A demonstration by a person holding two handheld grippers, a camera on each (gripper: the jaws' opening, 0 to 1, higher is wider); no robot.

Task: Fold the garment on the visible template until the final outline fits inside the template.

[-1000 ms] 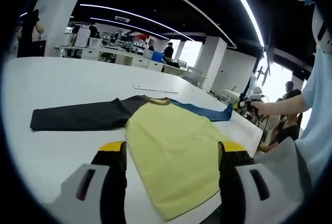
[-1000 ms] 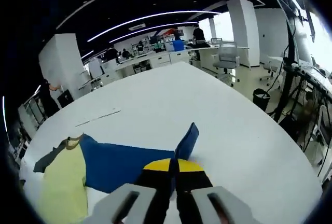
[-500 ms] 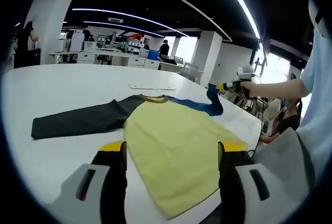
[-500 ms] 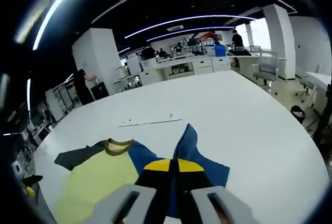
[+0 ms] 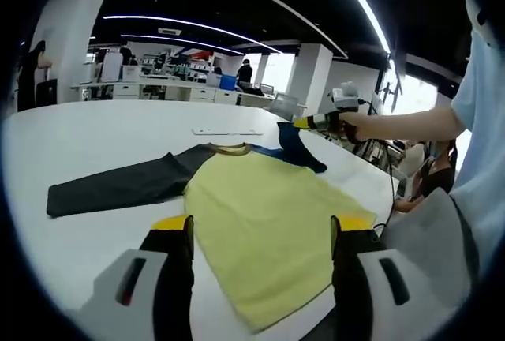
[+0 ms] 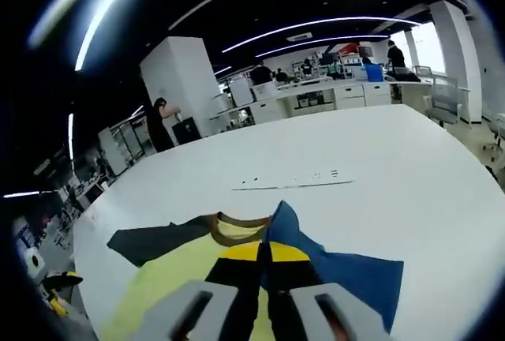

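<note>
Yellow-tipped jaws of the right gripper [image 6: 263, 256] are clenched on the blue sleeve [image 6: 343, 274], its cuff hidden between them. The left gripper [image 5: 260, 234] hangs released over the garment [image 5: 264, 215] on the white table [image 5: 87, 132]. The black sleeve [image 5: 118, 185] lies flat; the hem is cut off.

We see a garment [image 5: 260, 222] with a plain pale yellow body, a mustard-brown collar [image 5: 230, 149], one dark grey sleeve [image 5: 118, 185] and one blue sleeve [image 6: 347, 274]. It lies on a plain white tabletop [image 5: 95, 132]. Our left gripper [image 5: 263, 238] is black with yellow tips and light grey housings; our right gripper [image 6: 263, 260] shows the same black, yellow and grey. The person's sleeve [image 5: 481, 112] is light blue
</note>
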